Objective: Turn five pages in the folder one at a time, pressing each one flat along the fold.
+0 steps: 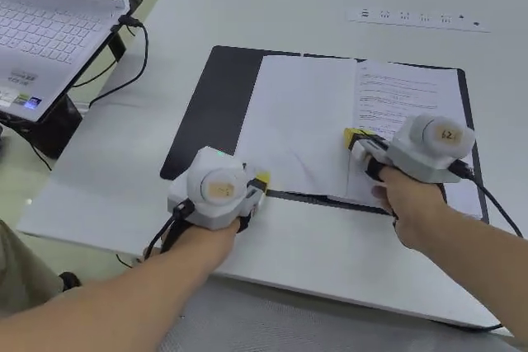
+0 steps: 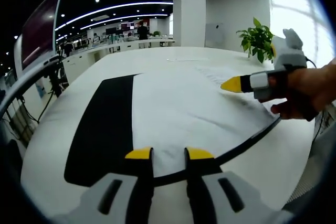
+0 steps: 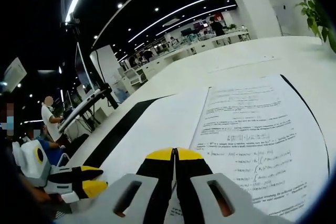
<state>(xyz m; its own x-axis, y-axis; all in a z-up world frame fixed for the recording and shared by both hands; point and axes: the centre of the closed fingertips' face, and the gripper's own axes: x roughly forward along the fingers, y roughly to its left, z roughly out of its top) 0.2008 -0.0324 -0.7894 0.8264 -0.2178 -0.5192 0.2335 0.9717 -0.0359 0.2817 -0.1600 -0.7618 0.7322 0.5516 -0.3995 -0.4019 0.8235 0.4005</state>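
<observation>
A black folder [image 1: 206, 105] lies open on the white table, with a blank page [image 1: 297, 113] on the left and a printed page [image 1: 404, 96] on the right. My right gripper [image 1: 353, 138] is shut, and its yellow tips [image 3: 175, 154] rest low on the fold between the two pages. My left gripper [image 1: 261, 182] sits at the folder's near edge. Its jaws [image 2: 169, 154] stand slightly open over the bottom of the blank page [image 2: 173, 103], with nothing between them. The right gripper [image 2: 231, 84] also appears in the left gripper view, and the left gripper [image 3: 97, 179] in the right gripper view.
A white laptop [image 1: 49, 22] stands on a raised stand at the far left, with cables [image 1: 136, 55] trailing beside it. A power strip [image 1: 417, 18] lies behind the folder. The table's near edge [image 1: 330, 294] runs just under my hands. A potted plant [image 2: 257, 38] stands beyond the table.
</observation>
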